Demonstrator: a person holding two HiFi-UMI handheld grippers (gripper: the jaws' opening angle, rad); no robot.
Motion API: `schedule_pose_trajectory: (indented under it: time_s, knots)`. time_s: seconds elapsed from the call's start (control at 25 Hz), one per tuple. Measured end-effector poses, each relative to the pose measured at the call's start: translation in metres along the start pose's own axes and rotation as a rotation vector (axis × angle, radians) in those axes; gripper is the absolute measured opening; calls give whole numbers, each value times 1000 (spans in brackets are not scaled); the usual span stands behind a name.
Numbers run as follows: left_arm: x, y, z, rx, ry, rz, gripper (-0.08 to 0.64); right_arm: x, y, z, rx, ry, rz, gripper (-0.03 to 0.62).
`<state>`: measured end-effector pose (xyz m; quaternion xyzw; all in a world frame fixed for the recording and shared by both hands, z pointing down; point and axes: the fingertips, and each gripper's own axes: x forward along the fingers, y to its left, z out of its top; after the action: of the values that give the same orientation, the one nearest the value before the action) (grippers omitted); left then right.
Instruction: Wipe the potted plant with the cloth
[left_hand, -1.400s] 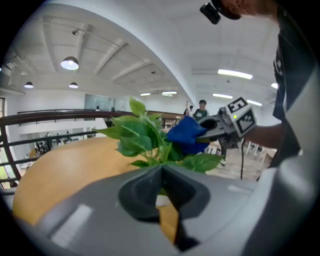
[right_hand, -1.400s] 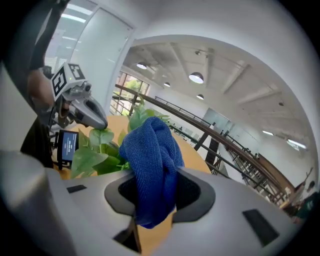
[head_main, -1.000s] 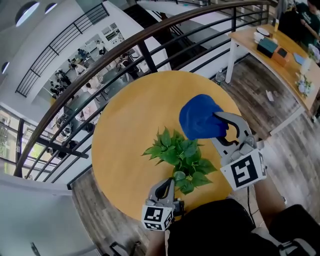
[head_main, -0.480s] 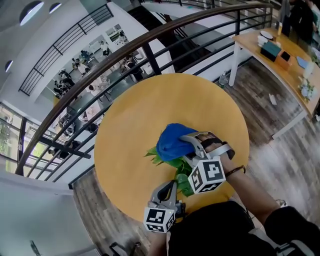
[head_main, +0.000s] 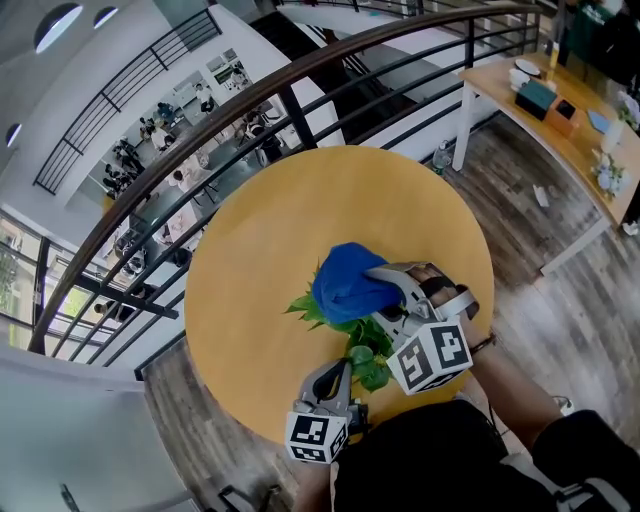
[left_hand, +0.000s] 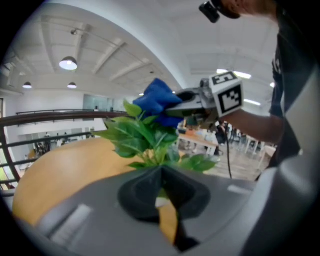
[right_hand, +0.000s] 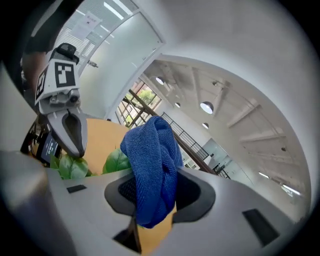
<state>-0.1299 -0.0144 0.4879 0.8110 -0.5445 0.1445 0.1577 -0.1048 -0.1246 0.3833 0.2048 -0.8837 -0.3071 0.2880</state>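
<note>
The cloth (head_main: 345, 283) lies atop the plant (head_main: 373, 371) (on the table (head_main: 260, 250)), left gripper (head_main: 344, 365) before it.

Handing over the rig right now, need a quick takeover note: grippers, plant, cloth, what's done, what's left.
Left gripper: shut, tips at the base of the green leafy potted plant; can't tell whether it pinches a stem.
Right gripper: shut on the bunched blue microfibre cloth.
Plant stands on the round yellow table, on the person's side; leaves hide the pot.
Done: cloth gripped and over the top leaves, apparently touching them.
Left: wipe the leaves; how many are already wiped doesn't show.
</note>
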Motion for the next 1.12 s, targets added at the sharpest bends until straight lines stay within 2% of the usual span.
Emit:
schedule_pose_trajectory:
  time_s: [0.16,0.24,0.32,0.48,0.6,0.72,0.96,1.04,1.12]
  knots:
    - [-1,-3,-2,2,0,2,2,-23,-24,17,79,-74,-65,137]
    - [-2,-3,-2,2,0,3,2,-27,-36,13,83,-63,-105,137]
    - [-3,-1,-2,3,-1,3,2,-21,-38,-6,82,-6,-113,137]
    - [-5,-1,-2,4,0,-1,2,-3,-5,-65,126,167,-14,137]
    - [-2,-2,-2,5,0,-3,2,3,24,-93,211,227,78,137]
    - [-2,-2,-3,7,5,-5,2,0,29,-92,302,186,94,137]
    - [-1,-3,-4,8,9,-10,2,-41,-41,-54,520,-83,-81,137]
    - [1,-4,-4,7,8,-10,2,-54,-55,-53,512,-93,-115,137]
    - [3,-5,-5,4,8,-11,2,-55,-45,-59,461,-48,-89,137]
